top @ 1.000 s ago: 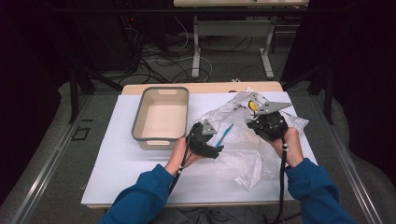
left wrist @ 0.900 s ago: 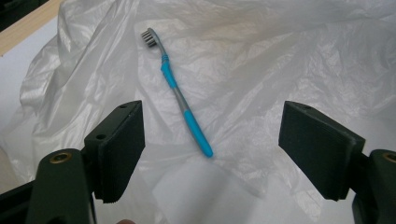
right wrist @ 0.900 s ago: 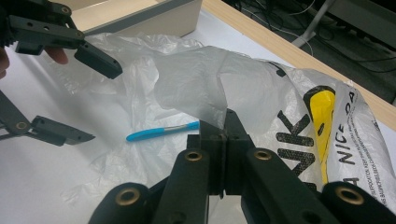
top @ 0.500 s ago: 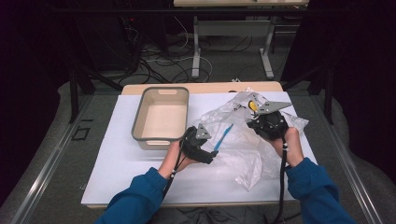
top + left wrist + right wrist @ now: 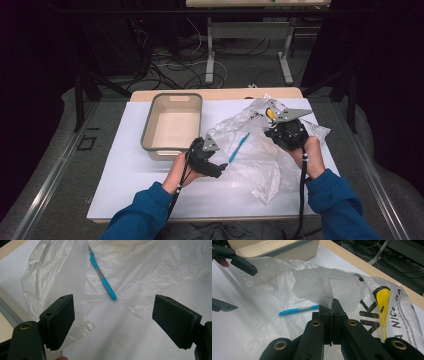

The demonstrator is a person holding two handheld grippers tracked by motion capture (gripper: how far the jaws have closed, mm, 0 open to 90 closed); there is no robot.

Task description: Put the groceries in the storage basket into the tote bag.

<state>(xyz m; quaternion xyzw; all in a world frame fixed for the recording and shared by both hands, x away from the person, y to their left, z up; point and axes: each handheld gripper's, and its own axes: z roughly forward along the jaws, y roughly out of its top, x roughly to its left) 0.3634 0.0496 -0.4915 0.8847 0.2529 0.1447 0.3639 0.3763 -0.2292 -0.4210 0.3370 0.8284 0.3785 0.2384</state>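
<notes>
Jaws of the right gripper (image 5: 331, 305) are pressed together on a fold of the clear plastic bag (image 5: 317, 287), lifting that edge off the white table (image 5: 125, 170); its own view shows the bag's black and yellow print, which the high view gives as a small yellow spot. The left gripper (image 5: 113, 320) stands spread, having just been opening, with nothing between its pads; bag film hangs just beside one pad. Its view looks into the bag, where a blue pen (image 5: 103, 281) lies on the table under the film. From above, a beige bin (image 5: 172, 125) sits close by the left gripper, beside the bag
</notes>
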